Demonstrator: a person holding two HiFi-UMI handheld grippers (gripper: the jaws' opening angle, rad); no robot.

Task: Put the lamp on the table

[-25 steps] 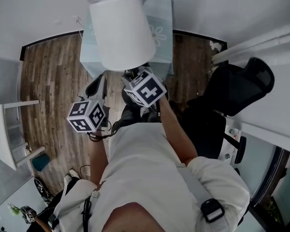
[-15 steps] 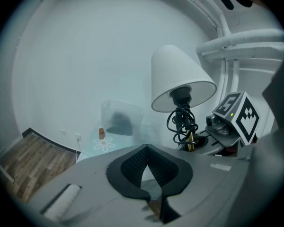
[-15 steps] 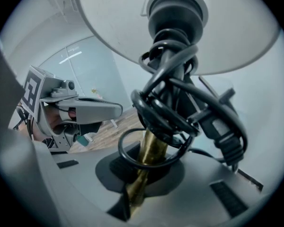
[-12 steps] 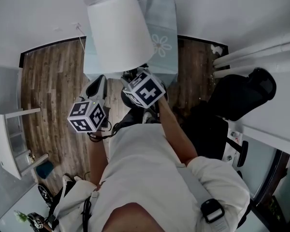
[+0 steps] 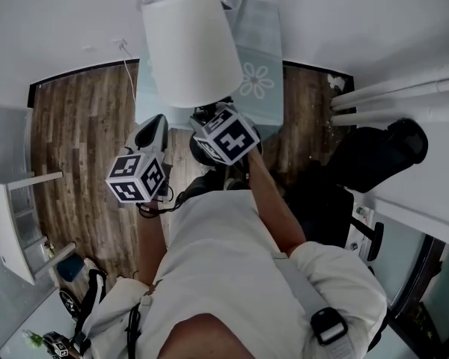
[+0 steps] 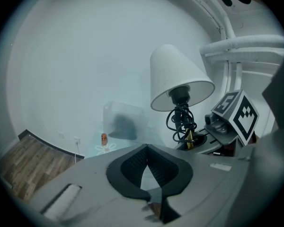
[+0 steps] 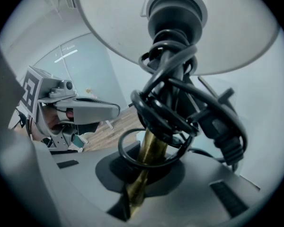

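Item: white-shaded lamp (image 5: 191,45), brass stem, coiled black cord | Place: held aloft, in front of pale flower-printed glass table (image 5: 260,88) | Right gripper (image 7: 141,176): clamped on brass stem | Left gripper (image 6: 147,161): jaws together, empty

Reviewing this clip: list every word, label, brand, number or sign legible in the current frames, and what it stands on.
No readable text anywhere.
The left marker cube and the right marker cube: black-and-white square patterns only, no letters.
The table: a daisy design, no words.
The lamp: plain shade, no print.
A pale sticker on the grey housing, left gripper view: too blurred to read.
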